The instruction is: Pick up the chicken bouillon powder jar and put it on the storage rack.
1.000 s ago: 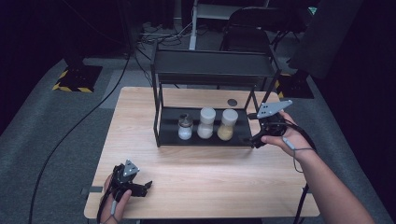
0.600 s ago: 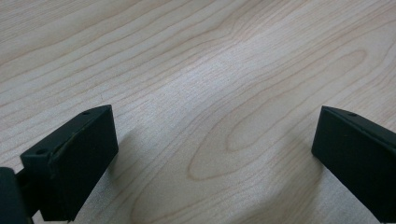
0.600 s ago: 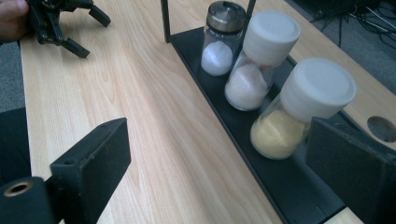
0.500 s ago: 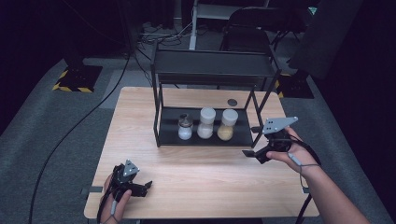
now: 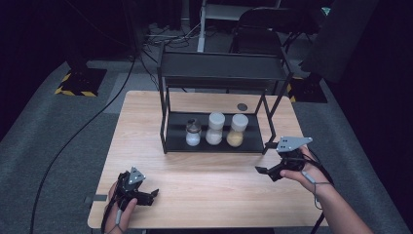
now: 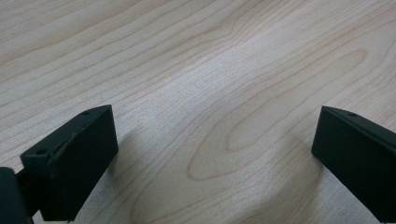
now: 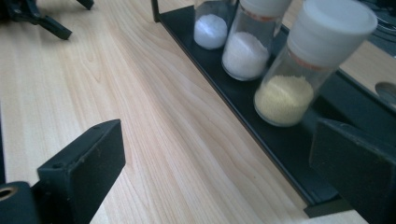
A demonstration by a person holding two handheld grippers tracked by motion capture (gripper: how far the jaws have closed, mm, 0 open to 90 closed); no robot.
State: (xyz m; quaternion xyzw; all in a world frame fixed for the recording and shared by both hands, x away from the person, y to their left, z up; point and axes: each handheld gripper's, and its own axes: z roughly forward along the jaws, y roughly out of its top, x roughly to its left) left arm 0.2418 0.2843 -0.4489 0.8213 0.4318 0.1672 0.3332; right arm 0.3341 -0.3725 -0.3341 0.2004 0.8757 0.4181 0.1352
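- Between the right gripper's (image 7: 215, 163) spread jaws, right gripper view: bare wooden table (image 7: 154, 140); nothing pinched.
- Just beyond the right jaw, same view: front lip of a black shelf tray (image 7: 261, 135) with three jars in a row. Nearest, a white-capped jar of yellow grains (image 7: 303, 70); next, a jar of white powder (image 7: 247, 46); farthest, a smaller jar of white powder (image 7: 211, 25).
- Top left corner, same view: the other gripper's black tips, far off on the table.
- Between the left gripper's (image 6: 212, 154) wide-apart jaws, left gripper view: wood grain alone; nothing held; jaws low over the surface.
- High view adds the layout: left gripper (image 5: 139, 192) near the table's front left edge, right gripper (image 5: 277, 165) off the front right corner of a two-tier black rack (image 5: 221, 73), jaws pointing left.
- High view, behind the rack: a small dark round object (image 5: 242, 107) on the table (image 5: 146, 122).
- High view, surround: grey carpet (image 5: 48, 146), a black cable (image 5: 83, 126) across it.
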